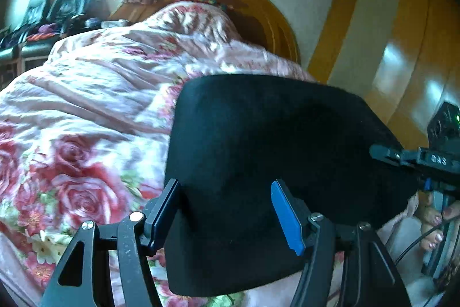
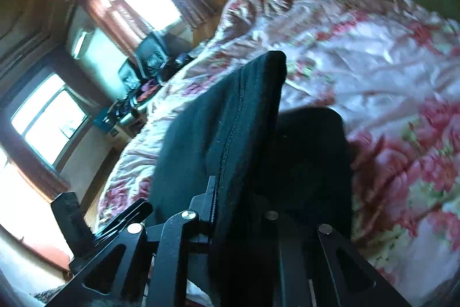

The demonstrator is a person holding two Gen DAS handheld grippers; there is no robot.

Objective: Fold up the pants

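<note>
The black pants (image 1: 273,151) lie folded on the floral bed cover (image 1: 86,111). My left gripper (image 1: 227,215) is open, its two fingers spread over the near edge of the pants without clamping them. My right gripper (image 1: 425,163) shows at the right edge of the left wrist view, at the pants' right side. In the right wrist view the right gripper (image 2: 238,200) is shut on a lifted layer of the pants (image 2: 230,120), with a stitched seam running up from the fingers. The rest of the pants lies dark beneath.
A pink rose-patterned quilt (image 2: 373,62) covers the bed. A wooden headboard (image 1: 258,7) and wardrobe (image 1: 402,48) stand behind it. A cluttered bedside table (image 1: 43,30) sits by the window at the left. The person's bare toes (image 1: 431,223) show at the right.
</note>
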